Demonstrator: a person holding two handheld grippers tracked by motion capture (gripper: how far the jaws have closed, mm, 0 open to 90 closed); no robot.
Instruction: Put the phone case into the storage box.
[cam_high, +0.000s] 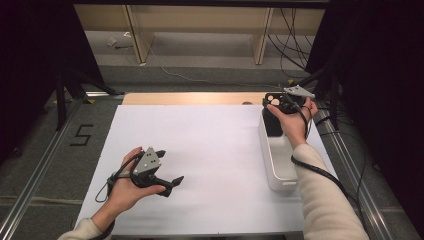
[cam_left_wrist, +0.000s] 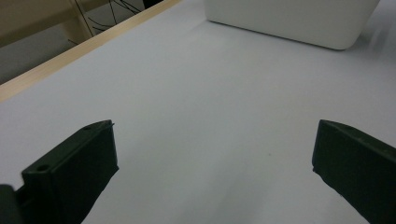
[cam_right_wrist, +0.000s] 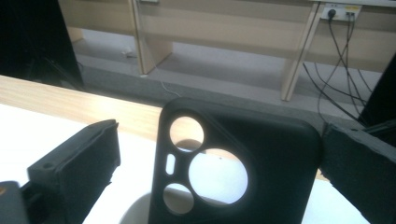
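The right gripper (cam_high: 278, 102) sits at the upper right of the high view, raised over the far end of a white bin (cam_high: 278, 161) that runs along the right side of the white table cover (cam_high: 210, 150). In the right gripper view a black phone case (cam_right_wrist: 236, 168) stands upright between the two black jaws, its camera cut-outs in the centre of the frame. The right jaw seems to touch the case's edge, while a clear gap shows between the left jaw and the case, so whether the jaws actually pinch it cannot be told; it may be resting in the bin below.

The left gripper (cam_high: 168, 169) lies at the lower left of the high view, held just above the table cover. In the left gripper view its jaws stand wide apart with nothing between them, and the bin (cam_left_wrist: 299, 21) shows at the top of the frame.

The case looks thin, light and somewhat flexible, probably rubbery silicone or soft plastic, so it should bend rather than break and offer good friction. The side walls near the middle look like the best hold; the corner around the cut-outs is likely weaker and may flex or twist under pressure.
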